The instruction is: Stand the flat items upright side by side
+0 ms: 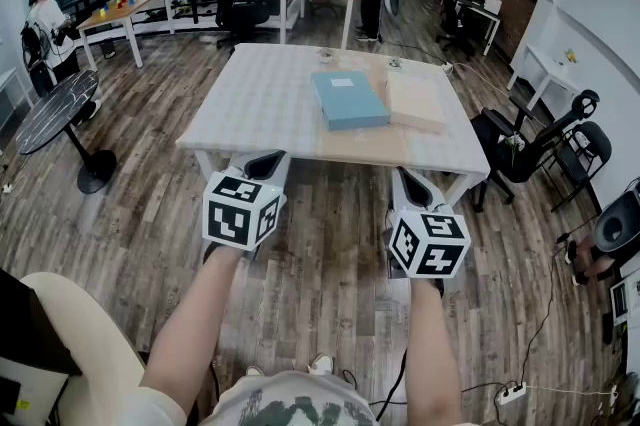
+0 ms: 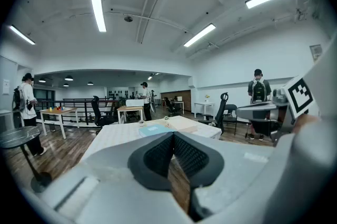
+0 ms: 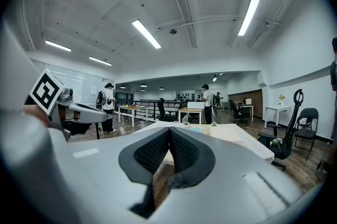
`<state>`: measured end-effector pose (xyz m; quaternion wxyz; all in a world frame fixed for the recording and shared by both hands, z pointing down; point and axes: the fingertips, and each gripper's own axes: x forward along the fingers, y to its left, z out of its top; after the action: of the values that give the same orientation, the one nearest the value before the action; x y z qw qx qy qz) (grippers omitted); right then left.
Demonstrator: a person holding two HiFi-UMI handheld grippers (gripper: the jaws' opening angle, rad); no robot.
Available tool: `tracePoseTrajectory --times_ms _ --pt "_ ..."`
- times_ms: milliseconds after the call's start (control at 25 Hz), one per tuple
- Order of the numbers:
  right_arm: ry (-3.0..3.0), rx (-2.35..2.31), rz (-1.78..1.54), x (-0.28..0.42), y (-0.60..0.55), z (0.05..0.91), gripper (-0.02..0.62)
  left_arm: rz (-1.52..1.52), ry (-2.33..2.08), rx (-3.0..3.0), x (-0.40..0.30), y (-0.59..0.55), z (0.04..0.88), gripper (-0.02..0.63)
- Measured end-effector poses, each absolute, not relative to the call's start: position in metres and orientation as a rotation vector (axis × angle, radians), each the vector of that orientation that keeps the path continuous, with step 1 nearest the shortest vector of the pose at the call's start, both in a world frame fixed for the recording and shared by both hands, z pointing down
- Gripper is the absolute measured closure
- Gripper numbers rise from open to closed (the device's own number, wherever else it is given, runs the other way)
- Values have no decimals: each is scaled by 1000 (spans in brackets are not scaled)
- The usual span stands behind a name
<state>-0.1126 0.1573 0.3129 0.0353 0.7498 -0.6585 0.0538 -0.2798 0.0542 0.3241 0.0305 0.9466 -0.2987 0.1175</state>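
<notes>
Not started: blue book (image 1: 349, 98) and tan book (image 1: 415, 101) lie flat on table (image 1: 262, 104) (side by side). Left gripper (image 1: 261, 166) and right gripper (image 1: 414, 189) closed, empty, short of table.

The right gripper (image 3: 168, 136), jaws together and empty, faces the table (image 3: 247, 139).

No word, number or brand name could be read anywhere. The left tool (image 1: 262, 164) and the right tool (image 1: 412, 186) each bore a cube with black-and-white square patterns, without letters or digits. Ahead of both tools, the blue flat item (image 1: 349, 98) on the counter (image 1: 260, 104) carried a pale label (image 1: 343, 82), too small to read. A framed wall notice (image 2: 316, 51), right of the left tool, was illegible.
</notes>
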Motion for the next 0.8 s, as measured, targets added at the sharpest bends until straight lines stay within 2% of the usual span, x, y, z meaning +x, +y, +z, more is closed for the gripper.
tracePoseTrajectory --times_ms 320,400,800 --pt "-2050 2287 191 -83 154 323 580 363 -969 2901 -254 48 330 594" --pt "-2062 2281 200 -72 152 325 564 370 -969 2896 -243 46 333 549" --pt "-2147 2212 255 -29 136 336 469 368 -977 2865 -197 37 337 464"
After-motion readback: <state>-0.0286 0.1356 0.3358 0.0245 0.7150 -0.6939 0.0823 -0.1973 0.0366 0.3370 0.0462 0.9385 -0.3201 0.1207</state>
